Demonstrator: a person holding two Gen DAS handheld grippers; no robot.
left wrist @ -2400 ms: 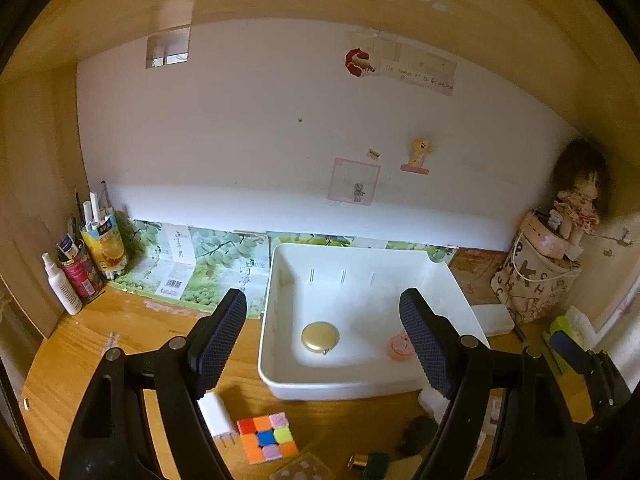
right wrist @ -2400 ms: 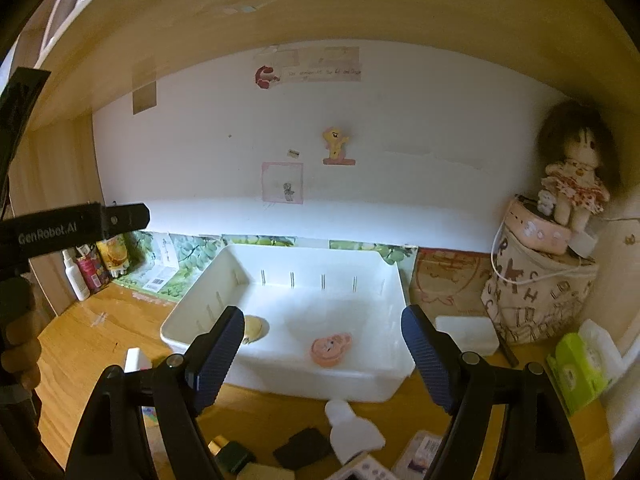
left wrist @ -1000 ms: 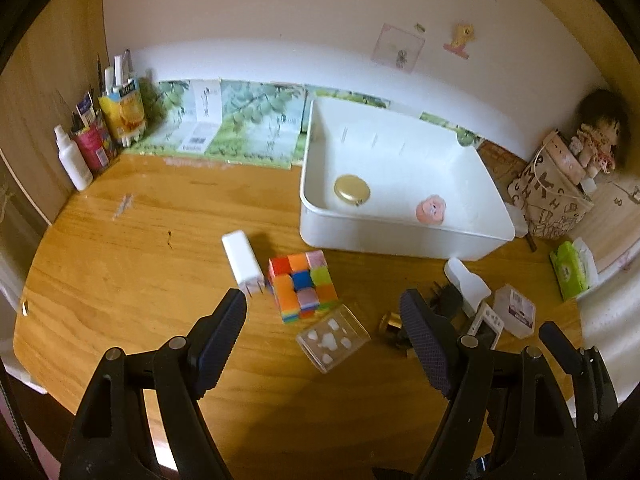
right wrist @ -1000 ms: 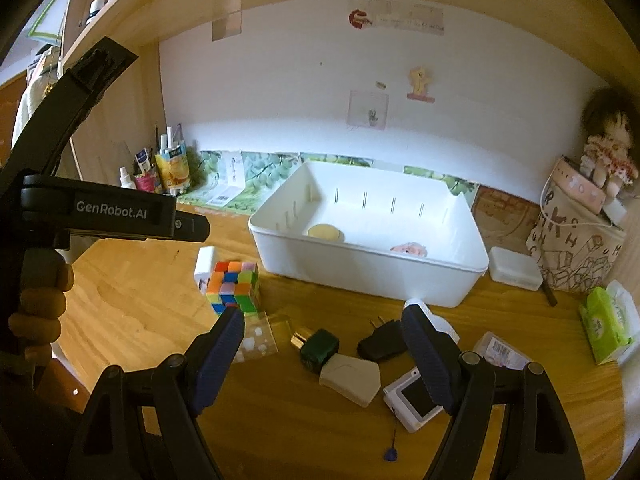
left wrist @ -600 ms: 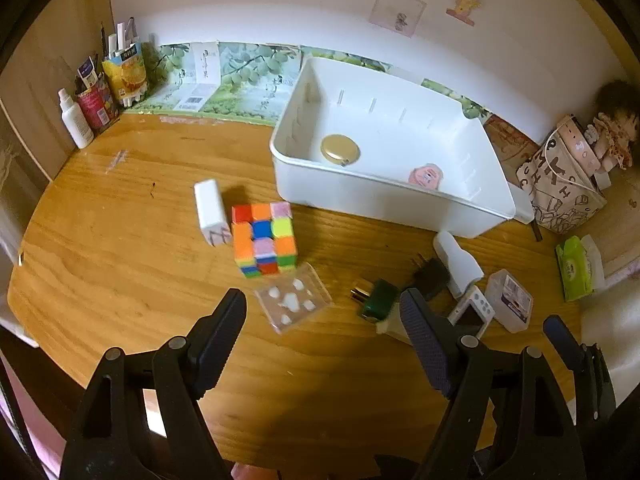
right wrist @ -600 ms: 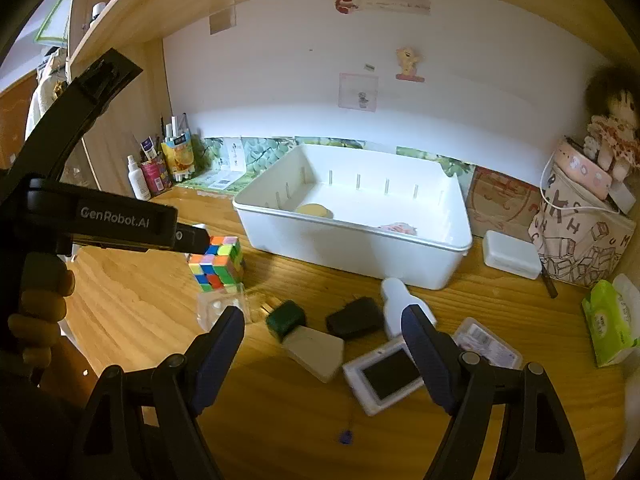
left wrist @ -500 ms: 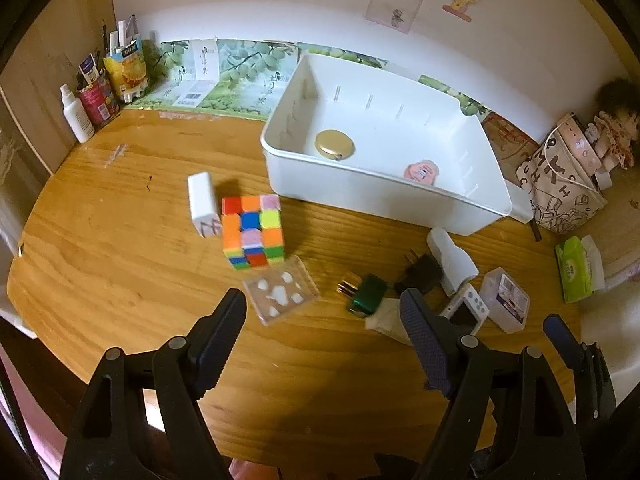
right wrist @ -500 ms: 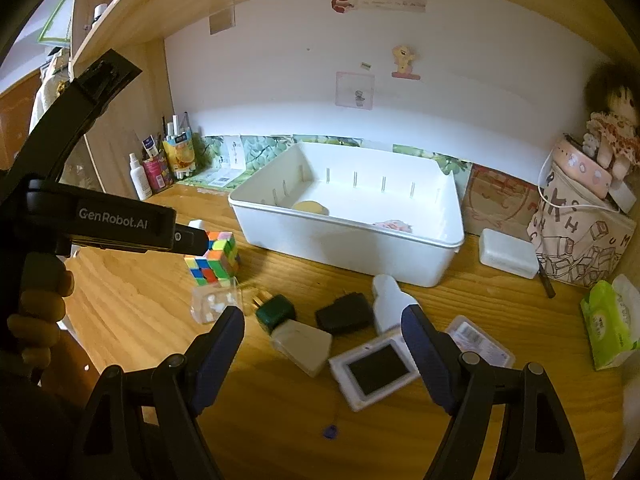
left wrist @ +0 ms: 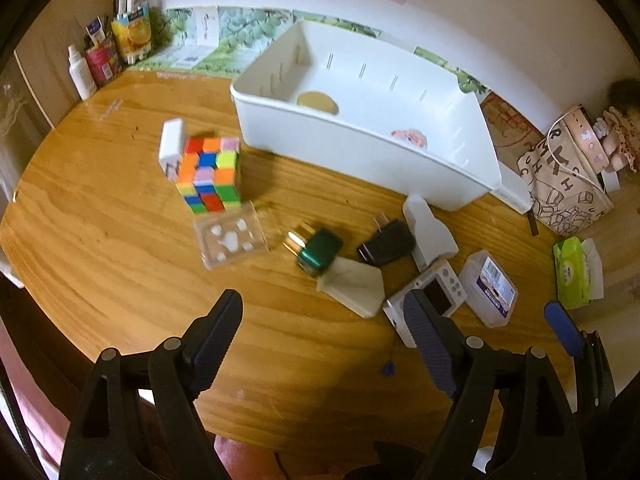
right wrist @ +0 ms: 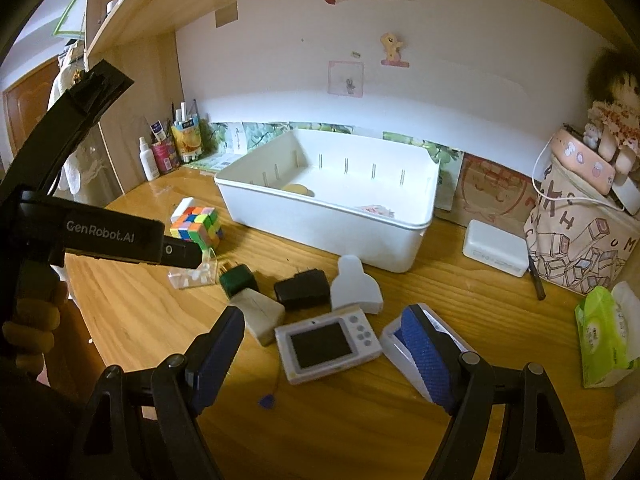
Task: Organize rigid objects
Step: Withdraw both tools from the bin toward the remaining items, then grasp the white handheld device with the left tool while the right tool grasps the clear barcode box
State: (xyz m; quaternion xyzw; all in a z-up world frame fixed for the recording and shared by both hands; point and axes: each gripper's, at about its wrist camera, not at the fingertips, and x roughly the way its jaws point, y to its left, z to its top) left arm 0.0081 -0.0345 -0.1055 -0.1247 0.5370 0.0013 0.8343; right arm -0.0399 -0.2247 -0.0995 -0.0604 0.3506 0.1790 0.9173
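Observation:
A white bin (left wrist: pixel 360 148) (right wrist: pixel 320 224) stands at the back of the wooden table and holds a gold disc (left wrist: pixel 317 101) and a pink piece (left wrist: pixel 410 137). In front lie a colour cube (left wrist: pixel 210 174) (right wrist: pixel 196 226), a white charger (left wrist: pixel 172 148), a clear box (left wrist: pixel 230 240), a green plug (left wrist: pixel 318 252) (right wrist: pixel 238 279), a black adapter (left wrist: pixel 386 242) (right wrist: pixel 302 288), a beige wedge (left wrist: pixel 352 286) (right wrist: pixel 258 314), a white scoop (left wrist: pixel 430 236) (right wrist: pixel 354 284), a small screen device (left wrist: pixel 430 296) (right wrist: pixel 328 344) and a labelled case (left wrist: pixel 488 288). My left gripper (left wrist: pixel 322 336) is open above the table's near edge. My right gripper (right wrist: pixel 322 354) is open over the screen device.
Bottles and a pen cup (left wrist: pixel 108 52) stand at the back left. A patterned bag with a doll (right wrist: pixel 580 240), a white soap-like box (right wrist: pixel 494 248) and a green tissue pack (right wrist: pixel 604 336) are at the right. A shelf hangs overhead.
Both grippers have pulled back and up from the bin, so the loose items on the table now show. Both stay open and empty.

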